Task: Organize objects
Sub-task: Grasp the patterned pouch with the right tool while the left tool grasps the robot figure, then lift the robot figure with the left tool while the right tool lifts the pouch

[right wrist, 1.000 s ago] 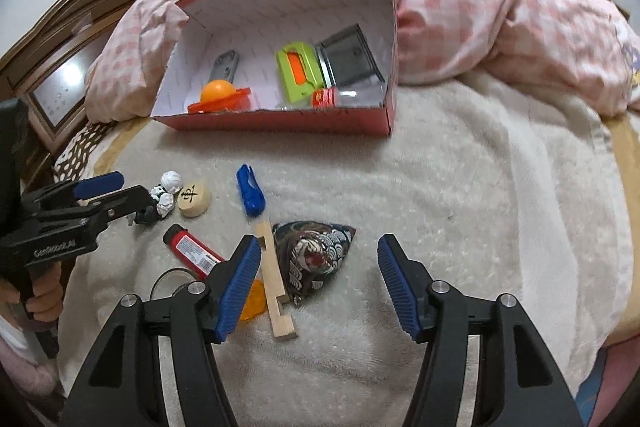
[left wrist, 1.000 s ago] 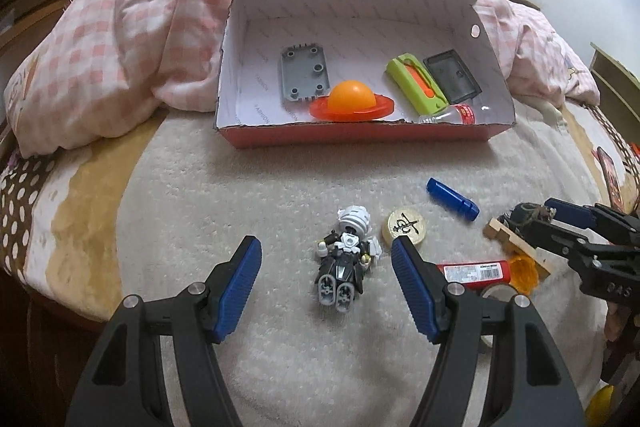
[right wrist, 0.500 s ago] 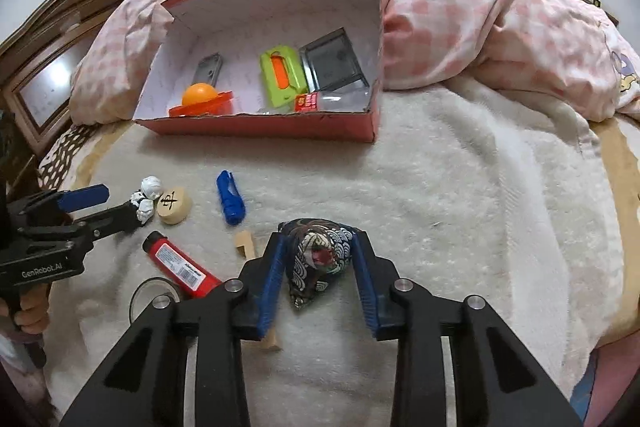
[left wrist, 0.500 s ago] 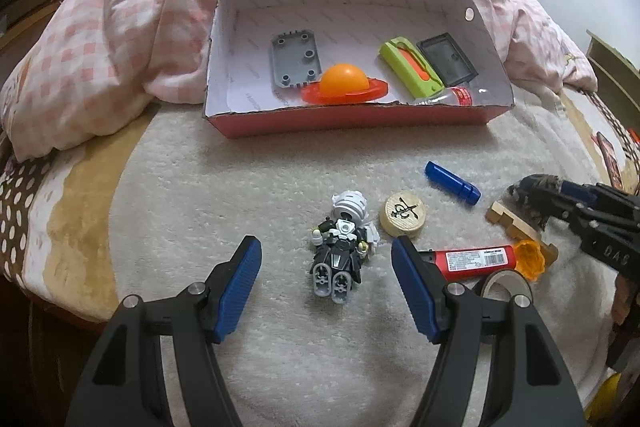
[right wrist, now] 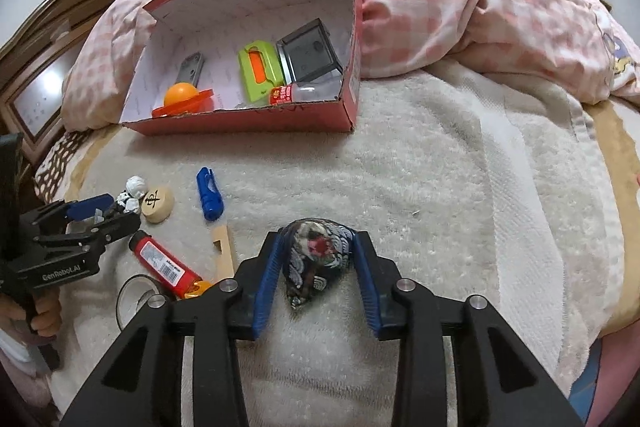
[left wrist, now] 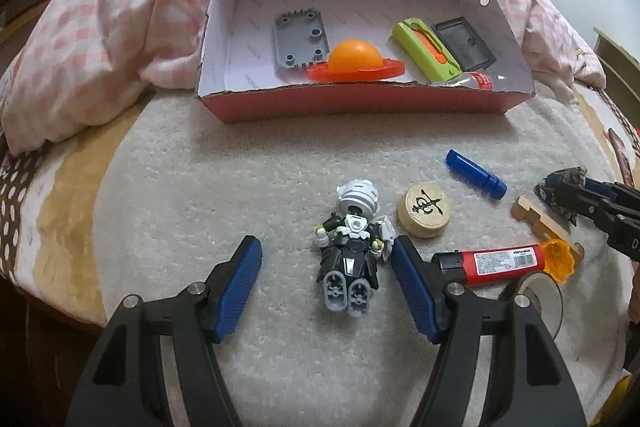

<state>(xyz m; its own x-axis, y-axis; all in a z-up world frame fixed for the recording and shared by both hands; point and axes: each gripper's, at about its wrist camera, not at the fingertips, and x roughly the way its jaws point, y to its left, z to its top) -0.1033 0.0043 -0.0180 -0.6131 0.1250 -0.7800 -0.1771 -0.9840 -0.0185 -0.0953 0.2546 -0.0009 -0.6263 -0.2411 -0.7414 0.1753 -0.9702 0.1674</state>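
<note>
My right gripper point(right wrist: 318, 251) is shut on a dark patterned beanbag point(right wrist: 316, 259) and holds it just above the white towel; it also shows at the right edge of the left wrist view point(left wrist: 560, 183). My left gripper point(left wrist: 326, 259) is open, its fingers on either side of a small black and white toy robot point(left wrist: 352, 247) lying on the towel. A red cardboard box point(left wrist: 360, 103) stands at the back, holding a grey plate point(left wrist: 300, 39), an orange ball toy point(left wrist: 354, 61), a green case point(left wrist: 424, 45) and a black tray point(left wrist: 464, 41).
On the towel lie a wooden chess piece point(left wrist: 424, 211), a blue cap-like piece point(left wrist: 476, 179), a red tube point(left wrist: 492, 263), a wooden block point(left wrist: 540, 223), an orange piece point(left wrist: 560, 259) and a tape roll point(left wrist: 536, 295). A pink checked quilt point(right wrist: 480, 7) lies behind the box.
My right gripper closed on the beanbag and lifted it forward off the wooden block. My left gripper moved closer around the toy robot and stayed open.
</note>
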